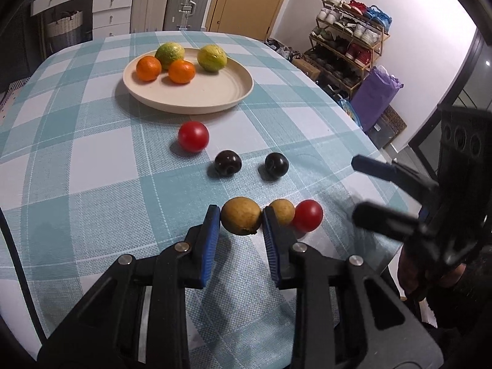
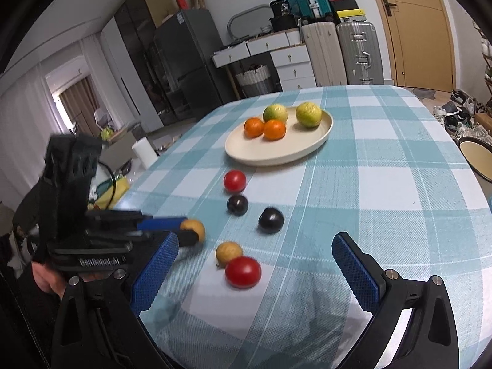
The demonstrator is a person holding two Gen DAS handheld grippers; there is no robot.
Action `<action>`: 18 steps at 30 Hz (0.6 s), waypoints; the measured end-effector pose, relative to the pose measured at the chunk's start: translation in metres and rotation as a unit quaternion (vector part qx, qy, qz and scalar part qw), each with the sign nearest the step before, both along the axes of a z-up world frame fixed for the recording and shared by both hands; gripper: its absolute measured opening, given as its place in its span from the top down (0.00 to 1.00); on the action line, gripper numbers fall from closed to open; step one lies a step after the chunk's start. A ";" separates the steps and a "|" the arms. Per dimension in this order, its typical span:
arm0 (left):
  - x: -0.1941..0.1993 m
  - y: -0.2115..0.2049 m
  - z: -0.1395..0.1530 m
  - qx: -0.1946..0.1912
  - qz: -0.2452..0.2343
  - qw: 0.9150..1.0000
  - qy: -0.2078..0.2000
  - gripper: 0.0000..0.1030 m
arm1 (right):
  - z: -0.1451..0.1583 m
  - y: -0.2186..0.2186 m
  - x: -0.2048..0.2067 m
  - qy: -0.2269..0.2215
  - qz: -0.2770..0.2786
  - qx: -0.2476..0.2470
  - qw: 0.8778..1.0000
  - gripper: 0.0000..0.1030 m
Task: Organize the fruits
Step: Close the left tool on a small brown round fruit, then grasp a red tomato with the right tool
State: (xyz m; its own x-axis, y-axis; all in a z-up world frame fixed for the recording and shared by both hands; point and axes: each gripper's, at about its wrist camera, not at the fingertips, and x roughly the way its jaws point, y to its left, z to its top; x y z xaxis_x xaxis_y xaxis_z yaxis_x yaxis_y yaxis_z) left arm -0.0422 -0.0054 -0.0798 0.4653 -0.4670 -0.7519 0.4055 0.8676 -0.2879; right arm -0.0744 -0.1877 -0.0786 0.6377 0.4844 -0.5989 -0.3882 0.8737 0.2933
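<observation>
My left gripper (image 1: 241, 218) is shut on a tan-yellow fruit (image 1: 241, 219), held just above the checked tablecloth; it also shows in the right wrist view (image 2: 194, 228). A second tan fruit (image 1: 282, 211) and a red tomato (image 1: 307, 215) lie just right of it. Two dark plums (image 1: 227, 162) (image 1: 276, 163) and another red tomato (image 1: 193, 136) lie farther out. A cream plate (image 1: 215, 98) holds two oranges (image 1: 148, 68) (image 1: 181, 72) and two green-yellow citrus (image 1: 169, 53) (image 1: 212, 58). My right gripper (image 2: 255, 261) is open, empty, over the near red tomato (image 2: 243, 272).
The table (image 1: 77, 160) carries a teal-and-white checked cloth, with its right edge near the fruits. Beyond it are a shoe rack (image 1: 347, 46), suitcases (image 1: 187, 0), white drawers (image 1: 110, 12) and a door. A round stool (image 2: 476, 156) stands at the right.
</observation>
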 end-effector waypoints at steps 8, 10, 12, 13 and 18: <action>0.000 0.010 0.000 -0.006 0.010 1.000 0.003 0.75 | -0.013 0.017 -0.006 0.009 0.020 -0.023 0.999 0.00; 0.000 0.012 0.000 -0.006 0.012 1.000 0.003 0.76 | -0.016 0.020 -0.006 0.013 0.022 -0.024 0.999 0.00; 0.000 0.015 0.000 -0.007 0.016 1.000 0.003 0.76 | -0.018 0.021 -0.006 0.017 0.025 -0.022 0.999 0.01; 0.000 0.015 0.000 -0.008 0.017 1.000 0.003 0.76 | -0.019 0.021 -0.006 0.019 0.025 -0.022 0.999 0.01; 0.001 0.018 0.001 -0.009 0.022 1.000 0.005 0.76 | -0.023 0.023 -0.006 0.024 0.028 -0.026 0.999 0.12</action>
State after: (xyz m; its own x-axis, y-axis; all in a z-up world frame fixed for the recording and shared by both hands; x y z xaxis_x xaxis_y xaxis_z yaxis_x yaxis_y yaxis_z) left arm -0.0410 0.0123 -0.0793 0.4791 -0.4592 -0.7480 0.3641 0.8794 -0.3067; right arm -0.0800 -0.1644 -0.1021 0.5795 0.4871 -0.6535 -0.4241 0.8649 0.2686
